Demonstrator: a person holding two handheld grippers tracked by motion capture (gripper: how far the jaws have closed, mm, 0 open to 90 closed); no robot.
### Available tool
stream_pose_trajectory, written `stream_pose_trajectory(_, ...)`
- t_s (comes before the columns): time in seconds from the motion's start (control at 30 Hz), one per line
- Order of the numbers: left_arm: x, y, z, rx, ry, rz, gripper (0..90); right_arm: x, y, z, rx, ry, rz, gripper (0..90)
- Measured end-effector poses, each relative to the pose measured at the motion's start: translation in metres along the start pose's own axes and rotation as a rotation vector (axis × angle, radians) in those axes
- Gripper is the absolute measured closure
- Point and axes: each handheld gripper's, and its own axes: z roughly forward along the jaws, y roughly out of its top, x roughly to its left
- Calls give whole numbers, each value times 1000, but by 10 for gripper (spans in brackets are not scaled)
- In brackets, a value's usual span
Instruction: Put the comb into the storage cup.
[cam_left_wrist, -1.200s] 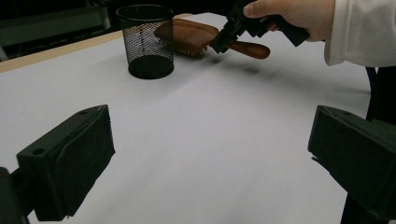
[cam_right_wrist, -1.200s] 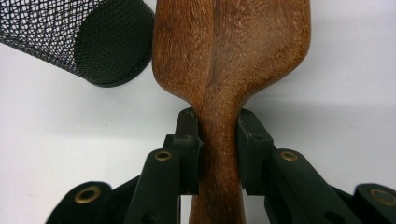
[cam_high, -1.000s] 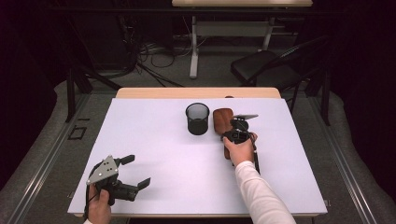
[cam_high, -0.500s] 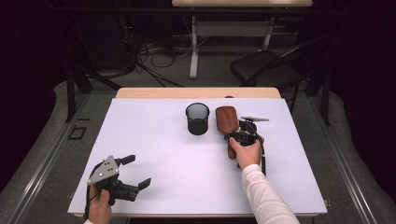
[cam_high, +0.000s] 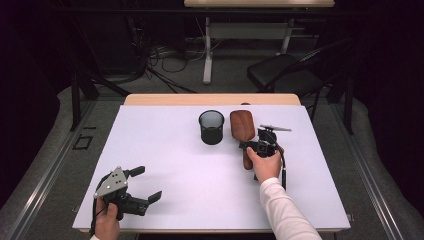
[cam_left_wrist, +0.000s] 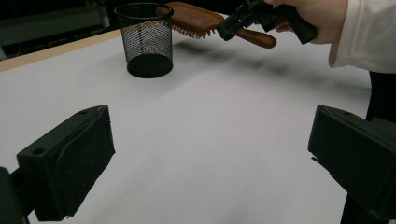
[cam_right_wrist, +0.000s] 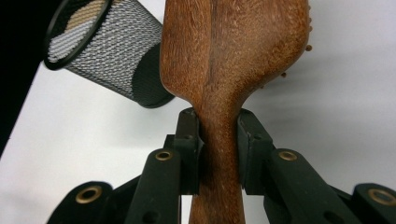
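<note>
From above, the right gripper has drawn back toward the person, its jaws clamped on the wooden hairbrush, which now sits just right of the mesh cup; a drop into it looks likely. The left gripper rests wide and empty over the white surface. Its bristles are largely hidden in the right gripper view.

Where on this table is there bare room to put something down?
Most of the white table is bare: the whole stretch between the mesh cup and the left claw near the front edge, and the far left corner. It is crowded only at the far middle, where the cup, the wooden hairbrush and the right claw gripping it sit together.
</note>
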Motion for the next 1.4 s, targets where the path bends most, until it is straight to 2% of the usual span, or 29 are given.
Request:
stream_pose_trajectory(0.1, 0, 0, 1, 7, -2, -1, 3, 1, -1, -4, -21, 11, -17, 730)
stream_pose_trajectory(0.4, 1, -1, 2, 5, -12, -3, 3, 0, 0, -17, -44, 40, -21, 730)
stream_pose_trajectory(0.43, 1, -1, 2, 5, -13, -7, 3, 0, 0, -21, -59, 38, -42, 730)
stream_pose_trajectory(0.57, 2, -1, 2, 3, -13, -12, 3, -1, 0, -27, -74, 42, -62, 730)
stream_pose_trajectory(0.7, 2, -1, 4, 5, -20, -9, 3, -1, 1, -35, -90, 74, -71, 730)
stream_pose_trajectory(0.73, 2, -1, 4, 5, -21, -9, 3, -2, 2, -39, -91, 100, -70, 730)
stream_pose_trajectory(0.9, 2, -1, 6, 15, -21, -12, 3, -4, 2, -50, -111, 139, -89, 730)
stream_pose_trajectory(1.07, 3, -1, 6, 23, -12, -14, 3, -4, 1, -58, -104, 179, -99, 730)
stream_pose_trajectory(1.13, 3, -2, 7, 18, -17, -23, 3, -2, -3, -64, -116, 193, -134, 730)
stream_pose_trajectory(1.4, 2, -2, 8, 17, -21, -29, 3, 6, -16, -75, -134, 244, -216, 730)
